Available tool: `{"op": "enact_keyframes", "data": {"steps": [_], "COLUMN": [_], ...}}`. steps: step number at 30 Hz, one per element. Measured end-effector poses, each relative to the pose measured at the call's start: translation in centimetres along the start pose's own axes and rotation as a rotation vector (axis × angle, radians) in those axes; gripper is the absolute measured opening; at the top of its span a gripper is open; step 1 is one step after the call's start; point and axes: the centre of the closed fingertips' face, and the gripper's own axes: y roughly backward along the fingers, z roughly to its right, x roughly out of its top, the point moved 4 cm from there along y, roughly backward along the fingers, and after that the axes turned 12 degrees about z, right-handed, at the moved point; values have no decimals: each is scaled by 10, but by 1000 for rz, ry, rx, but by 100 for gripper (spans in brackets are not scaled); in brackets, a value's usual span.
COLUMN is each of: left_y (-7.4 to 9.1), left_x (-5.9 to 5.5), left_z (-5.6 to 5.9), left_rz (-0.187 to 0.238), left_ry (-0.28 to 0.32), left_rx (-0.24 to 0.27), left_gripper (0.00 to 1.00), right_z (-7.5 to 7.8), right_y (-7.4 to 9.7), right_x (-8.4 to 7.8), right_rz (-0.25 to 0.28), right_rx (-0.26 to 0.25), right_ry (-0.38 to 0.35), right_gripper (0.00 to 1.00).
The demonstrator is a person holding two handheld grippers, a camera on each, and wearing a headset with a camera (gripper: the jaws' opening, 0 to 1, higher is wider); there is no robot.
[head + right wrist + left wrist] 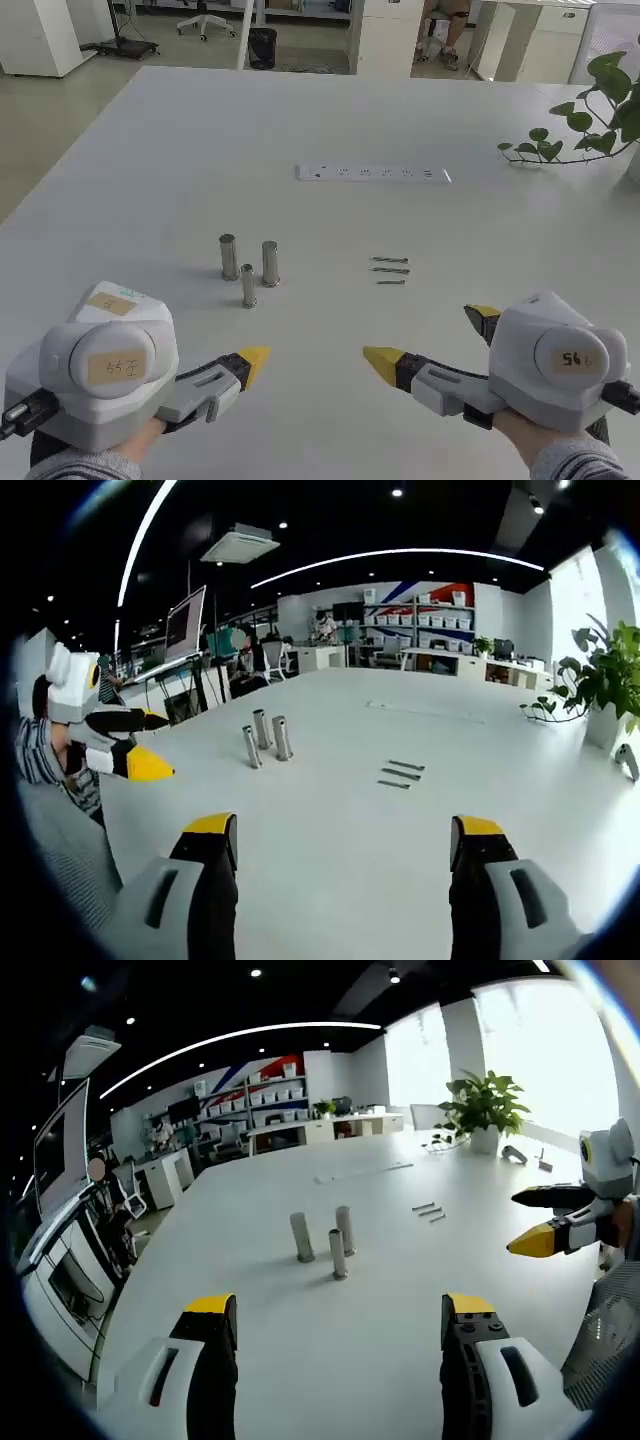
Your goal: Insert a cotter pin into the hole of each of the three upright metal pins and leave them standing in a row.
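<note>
Pwr strip [372,173] beyond pins [248,285], prob. cotters [390,270] rt

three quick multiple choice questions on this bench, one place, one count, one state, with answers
1. In the head view, the cotter pins lie where? A) right of the metal pins B) left of them C) on top of them
2. How many metal pins stand upright? A) two B) three C) five
3. The left gripper and right gripper are? A) both open, empty B) both shut C) each shut on a pin
Answers: 1 A, they lie right of the cluster. 2 B, three stand close together. 3 A, each gripper view shows jaws wide apart, nothing between.
</note>
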Motion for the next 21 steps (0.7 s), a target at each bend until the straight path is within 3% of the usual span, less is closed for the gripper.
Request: {"op": "enact_keyframes", "data": {"steps": [17, 21], "left_y": [1, 1], "left_x": [1, -1], "left_z": [2, 2], "left_rz": [2, -23], "left_ry": [15, -10], "left_rx": [-6, 2], "left_gripper": [86, 92], "right_z": [1, 0], "right_y": [1, 0], "right_x": [1, 0], "right_rz": [8, 9], "right_rx": [-8, -3], "right_ry": [5, 3], "right_gripper": [86, 86]}}
